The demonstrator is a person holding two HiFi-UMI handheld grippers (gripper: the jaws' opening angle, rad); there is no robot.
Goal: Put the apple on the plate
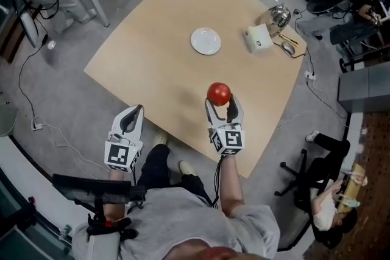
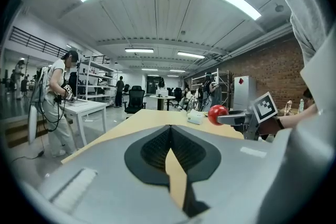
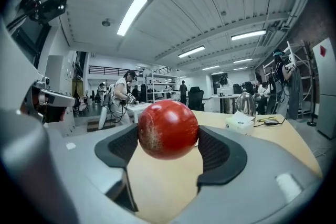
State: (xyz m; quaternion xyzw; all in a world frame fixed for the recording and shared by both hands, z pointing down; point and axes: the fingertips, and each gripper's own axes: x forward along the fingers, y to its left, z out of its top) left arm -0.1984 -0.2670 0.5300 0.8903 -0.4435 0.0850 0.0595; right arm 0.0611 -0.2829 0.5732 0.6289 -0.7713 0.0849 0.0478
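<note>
Apple [image 1: 219, 93] clamped in the right hand-held gripper [image 1: 222, 101] over the tabletop [image 1: 152, 64] in head view, plate [image 1: 205, 41] at eleven o'clock; left gripper view, left hand-held gripper [image 2: 168, 131] closed, empty; right gripper view, pads squeezing it, so mid-carry, forward reach and lowering likely next.

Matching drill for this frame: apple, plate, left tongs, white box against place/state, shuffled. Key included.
1 apple
2 plate
3 left tongs
4 white box

A shut on nothing
B next to the kettle
C held in the right tongs
D bare

Pairs: 1-C, 2-D, 3-A, 4-B
</note>
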